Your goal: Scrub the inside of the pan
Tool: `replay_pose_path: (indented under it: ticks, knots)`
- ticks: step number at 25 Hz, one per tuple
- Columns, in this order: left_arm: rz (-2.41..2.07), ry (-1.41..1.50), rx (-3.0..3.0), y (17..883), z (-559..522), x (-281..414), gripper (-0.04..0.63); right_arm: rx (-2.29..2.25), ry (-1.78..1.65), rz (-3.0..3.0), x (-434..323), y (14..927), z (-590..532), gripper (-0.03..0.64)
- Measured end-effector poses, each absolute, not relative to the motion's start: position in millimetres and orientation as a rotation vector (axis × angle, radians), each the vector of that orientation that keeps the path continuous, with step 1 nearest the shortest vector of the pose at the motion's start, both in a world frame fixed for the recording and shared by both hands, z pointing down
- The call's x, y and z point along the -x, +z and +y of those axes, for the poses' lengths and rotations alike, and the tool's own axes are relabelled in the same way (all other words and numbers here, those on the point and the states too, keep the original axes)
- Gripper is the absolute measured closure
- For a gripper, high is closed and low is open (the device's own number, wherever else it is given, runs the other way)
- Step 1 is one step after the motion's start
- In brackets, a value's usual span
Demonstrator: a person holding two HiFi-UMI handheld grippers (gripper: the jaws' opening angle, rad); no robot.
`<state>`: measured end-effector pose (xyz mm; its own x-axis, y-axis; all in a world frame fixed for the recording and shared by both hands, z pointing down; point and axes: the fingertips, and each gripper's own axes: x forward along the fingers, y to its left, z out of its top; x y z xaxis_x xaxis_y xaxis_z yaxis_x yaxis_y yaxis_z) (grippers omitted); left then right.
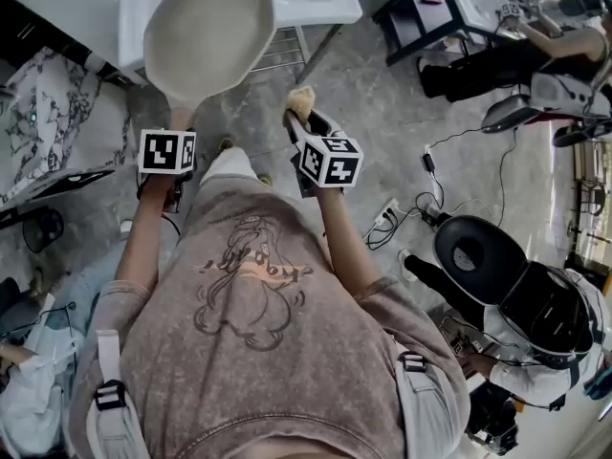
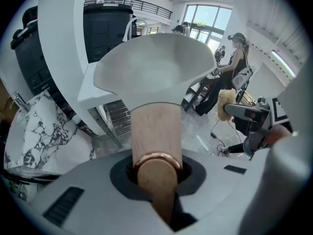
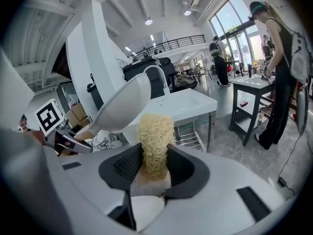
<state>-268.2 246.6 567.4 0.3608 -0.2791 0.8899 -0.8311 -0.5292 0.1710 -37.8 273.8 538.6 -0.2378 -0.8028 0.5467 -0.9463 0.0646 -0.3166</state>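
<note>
Head view | pan (image 1: 208, 32) handle-to-bowl axis points away from person (image 1: 258, 333) | left tool (image 2: 156, 168) clamps handle (image 2: 155, 131) | right tool (image 3: 154, 165) grips scrubber (image 3: 155, 136)

Tilted white pan (image 1: 206, 32), yellow scrubber (image 1: 301, 101) near

Left gripper (image 2: 156, 177): jaws closed on the pan's wooden handle (image 2: 155, 131), dark pads on either side of it; copper ring (image 2: 157, 159) round the handle at the grip; pan (image 2: 156, 67) pale, bowl flaring wide beyond the handle, held off the floor; right gripper (image 2: 234, 110) at right edge, yellowish scrubber (image 2: 223, 103) at its tip, just beside the pan's right rim, contact not seen; behind: black bin (image 2: 100, 31), marble-patterned sheet (image 2: 44, 126) lower left, person in a cap (image 2: 238, 58) by the windows.
</note>
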Motion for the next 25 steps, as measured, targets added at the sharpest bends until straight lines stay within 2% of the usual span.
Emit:
replay_pose_path:
  ticks: [12, 25]
  knots:
    - [-0.907, 1.221, -2.042, 578.4, 170.1, 217.7, 0.538, -1.859, 0.906, -2.096, -32.5, 535.0, 204.0, 0.459]
    - [-0.767, 1.321, -2.067, 583.7, 59.6, 159.2, 0.538, -1.972, 0.824, -2.124, -115.8, 495.2, 67.3, 0.459]
